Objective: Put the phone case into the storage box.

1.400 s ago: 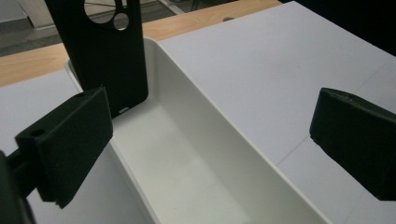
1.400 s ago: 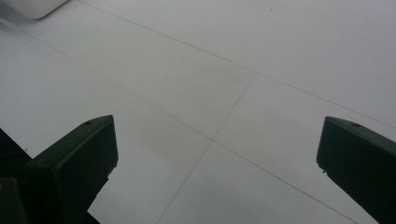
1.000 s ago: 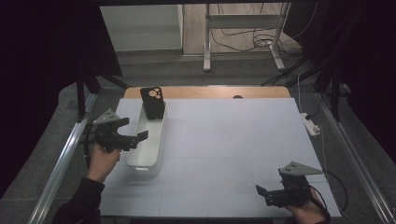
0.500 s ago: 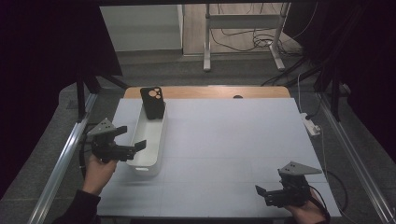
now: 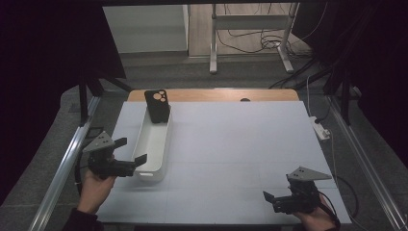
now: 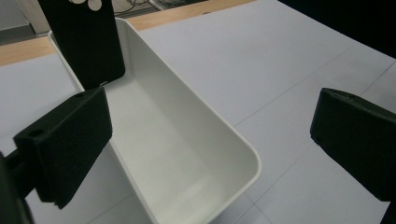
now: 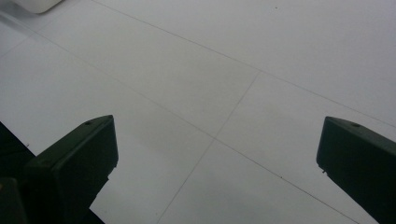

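Left gripper (image 5: 130, 153) is hovering at the near end of the white bin (image 5: 153, 144), by the table's (image 5: 240, 144) left edge, jaws wide open and holding nothing. A black phone case (image 5: 157, 105) is leaning up inside the bin's far end. Next, I think, the gripper needs to reach in for it. Right gripper (image 5: 274, 198) is waiting open and empty at the near right corner.

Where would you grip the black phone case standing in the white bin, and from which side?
Probably by the top edge of the phone case, coming down from above. It stands nearly upright, leaning on the far end wall of the bin, so only its upper part rises clear of the rim. The open left gripper is nearest.
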A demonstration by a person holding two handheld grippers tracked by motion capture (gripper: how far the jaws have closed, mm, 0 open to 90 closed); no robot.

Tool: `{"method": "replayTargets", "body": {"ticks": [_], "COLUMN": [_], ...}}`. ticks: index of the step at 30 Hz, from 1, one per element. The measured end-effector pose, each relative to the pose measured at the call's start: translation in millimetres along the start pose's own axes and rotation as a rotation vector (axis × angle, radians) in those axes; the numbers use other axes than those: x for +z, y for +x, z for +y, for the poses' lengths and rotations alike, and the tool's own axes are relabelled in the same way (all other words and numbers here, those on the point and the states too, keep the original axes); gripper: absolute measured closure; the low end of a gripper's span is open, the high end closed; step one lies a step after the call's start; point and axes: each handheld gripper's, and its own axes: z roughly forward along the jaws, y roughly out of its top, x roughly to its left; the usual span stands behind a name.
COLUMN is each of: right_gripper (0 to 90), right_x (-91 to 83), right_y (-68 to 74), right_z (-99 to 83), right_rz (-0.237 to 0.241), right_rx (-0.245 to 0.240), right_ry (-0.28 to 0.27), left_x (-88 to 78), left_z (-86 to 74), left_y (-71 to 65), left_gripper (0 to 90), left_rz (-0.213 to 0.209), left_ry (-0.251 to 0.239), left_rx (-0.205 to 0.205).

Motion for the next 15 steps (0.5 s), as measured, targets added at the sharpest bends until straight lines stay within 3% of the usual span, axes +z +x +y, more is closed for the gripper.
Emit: {"method": "replayTargets", "body": {"ticks": [15], "right_gripper": [0.0], "right_x": [0.4], "right_y": [-0.3], "right_z": [0.2], "right_rz": [-0.002], "right_rx": [0.005], "right_ry": [0.003], "left_x": [-25.8], "left_z": [-20.8], "left_y": [-5.9], "left_gripper": [0.0], "left_rz": [0.042], "left_ry": [-0.001], "left_rx": [0.004]}}
